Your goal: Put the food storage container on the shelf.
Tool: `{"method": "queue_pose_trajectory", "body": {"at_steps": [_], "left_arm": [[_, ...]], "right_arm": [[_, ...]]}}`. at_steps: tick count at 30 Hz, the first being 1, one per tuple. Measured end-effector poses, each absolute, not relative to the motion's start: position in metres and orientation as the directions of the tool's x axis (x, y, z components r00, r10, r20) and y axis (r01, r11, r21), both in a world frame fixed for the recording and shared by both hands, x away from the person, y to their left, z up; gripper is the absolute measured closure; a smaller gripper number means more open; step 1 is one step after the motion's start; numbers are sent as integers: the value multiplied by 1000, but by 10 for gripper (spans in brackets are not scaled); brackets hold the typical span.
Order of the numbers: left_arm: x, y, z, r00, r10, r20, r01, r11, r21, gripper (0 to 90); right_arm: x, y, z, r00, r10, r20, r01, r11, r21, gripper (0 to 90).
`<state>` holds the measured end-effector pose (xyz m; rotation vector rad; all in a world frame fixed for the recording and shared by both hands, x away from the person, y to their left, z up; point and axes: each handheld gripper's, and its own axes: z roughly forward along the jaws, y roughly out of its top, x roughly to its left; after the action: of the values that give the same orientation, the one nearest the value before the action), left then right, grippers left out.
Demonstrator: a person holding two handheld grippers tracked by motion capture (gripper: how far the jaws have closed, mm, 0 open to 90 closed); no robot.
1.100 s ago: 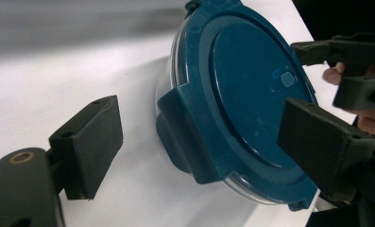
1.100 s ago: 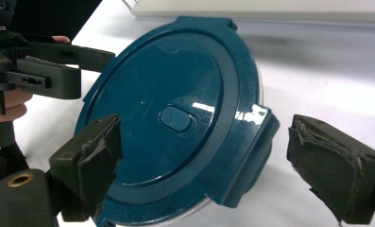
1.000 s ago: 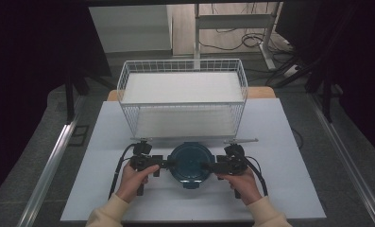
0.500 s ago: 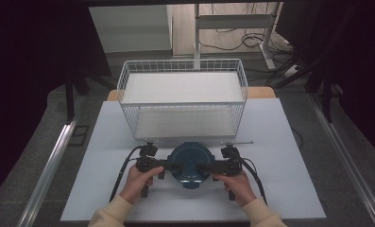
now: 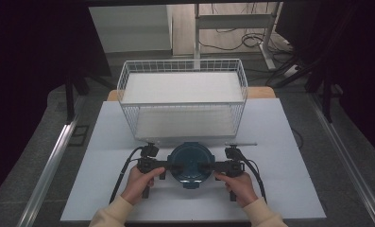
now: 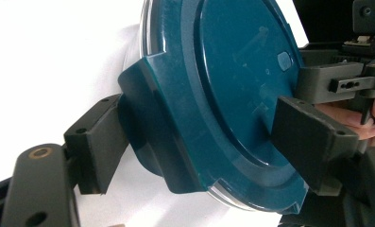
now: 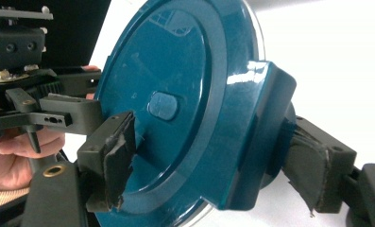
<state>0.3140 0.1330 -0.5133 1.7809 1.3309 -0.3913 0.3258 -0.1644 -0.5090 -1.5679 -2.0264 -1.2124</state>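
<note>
Left gripper (image 5: 172, 166) pinching the left edge of a round dark teal plastic lidded container (image 5: 191, 164), container held between both grippers, right gripper (image 5: 205, 166) clamped on its right edge, white wire basket (image 5: 183, 67) beyond them.

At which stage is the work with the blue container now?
Done: both tools, left tool and right tool, clamp the lidded blue container by its side latches. In hand: holding it near the table's front. Left: probably moving it into the empty wire basket.
</note>
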Motion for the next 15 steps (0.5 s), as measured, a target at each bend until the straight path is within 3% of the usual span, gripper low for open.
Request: {"method": "queue_pose_trajectory", "body": {"at_steps": [5, 15], "left_arm": [[312, 136, -510, 360, 631, -687, 903, -50, 427, 251], [303, 139, -507, 343, 628, -699, 899, -4, 437, 318]], "right_arm": [[325, -167, -506, -347, 640, 686, 899, 19, 437, 300], [317, -167, -500, -360, 650, 670, 884, 8, 468, 337]]}}
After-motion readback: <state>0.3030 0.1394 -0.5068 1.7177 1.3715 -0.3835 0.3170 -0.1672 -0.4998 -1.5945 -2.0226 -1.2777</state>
